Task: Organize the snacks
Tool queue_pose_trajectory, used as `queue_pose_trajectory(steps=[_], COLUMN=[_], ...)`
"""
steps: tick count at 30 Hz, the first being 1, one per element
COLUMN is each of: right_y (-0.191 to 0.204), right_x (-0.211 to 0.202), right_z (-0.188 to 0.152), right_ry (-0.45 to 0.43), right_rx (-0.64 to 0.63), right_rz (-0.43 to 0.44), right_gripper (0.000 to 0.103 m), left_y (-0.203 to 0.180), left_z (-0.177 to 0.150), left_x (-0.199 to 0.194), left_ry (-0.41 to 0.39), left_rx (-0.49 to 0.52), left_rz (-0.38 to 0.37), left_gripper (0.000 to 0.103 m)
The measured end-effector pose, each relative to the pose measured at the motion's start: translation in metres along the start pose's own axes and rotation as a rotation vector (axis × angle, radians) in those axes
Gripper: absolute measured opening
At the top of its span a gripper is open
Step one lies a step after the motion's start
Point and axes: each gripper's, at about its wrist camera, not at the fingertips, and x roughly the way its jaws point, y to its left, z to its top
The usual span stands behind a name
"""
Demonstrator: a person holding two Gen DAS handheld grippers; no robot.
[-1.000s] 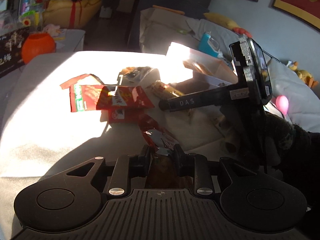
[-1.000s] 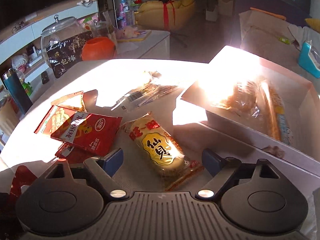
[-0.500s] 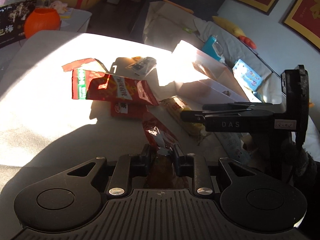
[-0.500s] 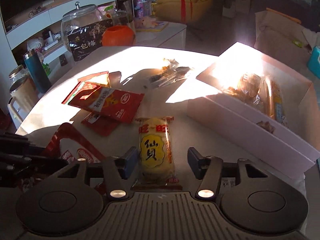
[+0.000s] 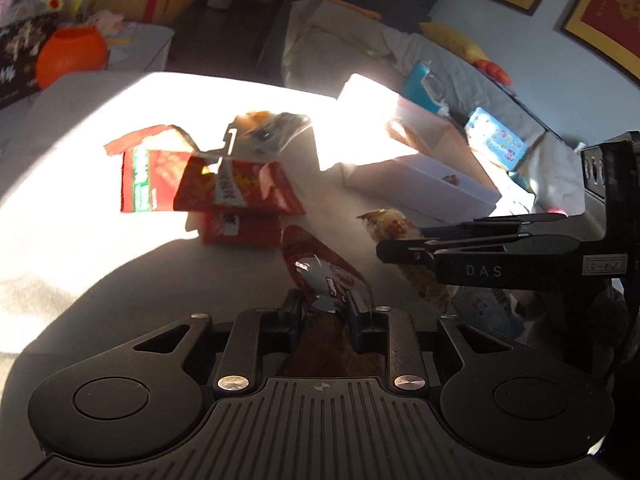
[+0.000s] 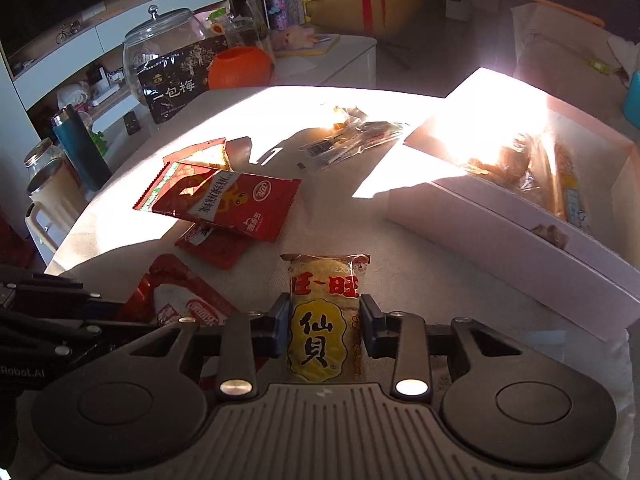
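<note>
Two handheld grippers work over a sunlit tabletop (image 6: 420, 280) strewn with snack packets. In the right wrist view, the right gripper (image 6: 325, 326) sits at lower centre with its two blue pads on either side of a yellow rice cracker packet (image 6: 324, 320) lying flat. The pads look to be touching the packet's edges, but whether they are squeezing it cannot be told.

In the left wrist view, the left gripper (image 5: 322, 314) at lower centre is clamped on a red and silver packet (image 5: 320, 268), which rises crumpled from between its fingers.

A white box (image 6: 520, 208) at the right of the right view already holds several wrapped snacks. Loose items remain at centre left: a large red packet (image 6: 224, 200) lying on a smaller red one (image 6: 212, 246), and a clear wrapped bar (image 6: 352, 140) higher up.

The step in hand appears to be picking up the cracker packet for the box. To do it well, close gently across the packet's middle, since the crackers probably break easily, lift straight up, and clear the box's near wall before lowering. The other gripper is close on the left, so keep apart from it.
</note>
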Motion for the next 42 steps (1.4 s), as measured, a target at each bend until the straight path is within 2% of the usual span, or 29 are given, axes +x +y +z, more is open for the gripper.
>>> queue_pose_trajectory(steps=[5,7,10,13,15,18,21,24,26,29,32,35,37,38,39,42], right_y=[-0.017,-0.021,-0.025,-0.030,-0.033,-0.039,-0.046,-0.050,-0.051,-0.049,-0.041,-0.029,-0.022,-0.019,-0.017,-0.019], right_x=[-0.037,-0.048,-0.060,-0.070,-0.074,-0.083,-0.095,-0.105,-0.106,-0.097,-0.081,-0.063,-0.058,-0.057,-0.057,-0.061], right_z=[-0.008,-0.012,-0.020,-0.032,-0.039,-0.047,-0.049,-0.050,-0.052,-0.059,-0.070,-0.078,-0.080,-0.080,-0.079,-0.077], right_ry=[-0.054,-0.074,-0.086,-0.092,-0.098,-0.109,-0.138,-0.166,-0.169,-0.138,-0.094,-0.060,-0.082,-0.091,-0.099,-0.136], right_rx=[0.015,0.013,0.022,0.027,0.030,0.040,0.054,0.062,0.058,0.060,0.062,0.040,0.009,-0.009,-0.021,-0.019], right_rz=[-0.016,-0.025,-0.024,-0.024,-0.029,-0.038,-0.043,-0.048,-0.050,-0.041,-0.007,0.005,-0.029,-0.055,-0.079,-0.108], right_gripper=[0.034,0.034,0.035,0.035,0.035,0.035,0.035,0.035,0.035,0.035,0.035,0.035,0.037,0.044,0.056,0.071], left_y=[-0.040,-0.050,-0.062,-0.072,-0.076,-0.088,-0.099,-0.103,-0.100,-0.081,-0.063,-0.063,-0.071,-0.076,-0.080,-0.086], left_z=[0.004,0.003,-0.002,-0.006,-0.004,-0.003,0.002,0.002,0.003,0.009,0.013,0.006,-0.002,-0.006,-0.009,-0.018], left_x=[-0.019,-0.016,-0.003,-0.004,-0.008,-0.017,-0.023,-0.021,-0.019,-0.020,-0.014,-0.008,-0.004,-0.001,0.004,0.020], left_ry=[-0.052,-0.024,0.074,0.073,0.060,0.002,-0.050,-0.050,-0.050,-0.053,0.034,0.071,0.079,0.086,0.097,0.148], left_rx=[0.159,0.180,0.186,0.228,0.229,0.283,0.335,0.353,0.340,0.267,0.207,0.252,0.336,0.385,0.421,0.471], left_rz=[-0.010,-0.023,-0.040,-0.013,-0.031,-0.030,-0.038,-0.044,-0.012,0.062,0.146,0.181,0.204,0.218,0.231,0.260], left_gripper=[0.022,0.022,0.022,0.022,0.015,0.011,0.010,0.010,0.010,0.010,0.010,0.014,0.015,0.016,0.016,0.017])
